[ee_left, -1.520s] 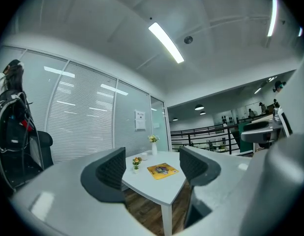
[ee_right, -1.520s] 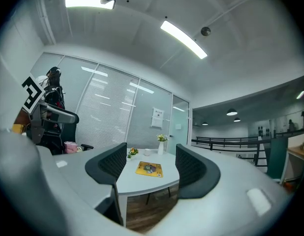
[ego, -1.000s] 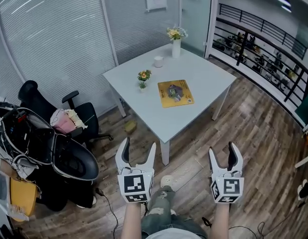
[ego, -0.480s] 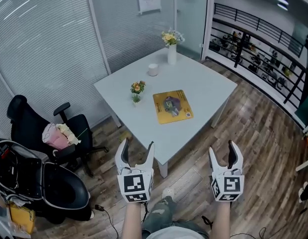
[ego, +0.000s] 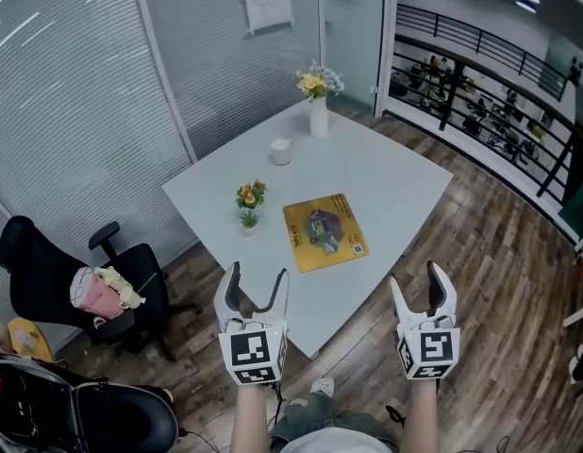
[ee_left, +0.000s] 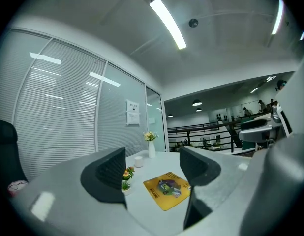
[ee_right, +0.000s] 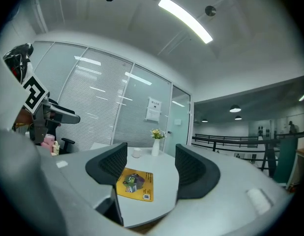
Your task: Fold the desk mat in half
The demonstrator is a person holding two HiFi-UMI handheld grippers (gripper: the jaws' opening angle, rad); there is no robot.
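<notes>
The view has shifted: the white worktop (ego: 391, 173) now sits lower and nearer the middle of the head view than a second ago, and the black office chair (ego: 41, 276) has slid toward the lower left edge. This suggests the person is walking up to the worktop with the fold not yet begun.

The yellow desk mat (ego: 324, 233) lies flat and fully spread on the worktop, near its closest corner, in the centre of the frame. Above and to its left stand two small potted plants (ego: 249, 206), then a white cup (ego: 281, 150) and a vase of flowers (ego: 317, 102) toward the upper centre, all apart from the mat.

The left tool (ego: 258, 274) and right tool (ego: 415, 276) hang at the bottom of the frame as before, short of the worktop edge. Each has its jaws wide apart with nothing between them; in each gripper view the mat shows in the distance through the gap.

Nothing of the task is done so far; the tools probably need to come closer before an edge of the mat is within reach
</notes>
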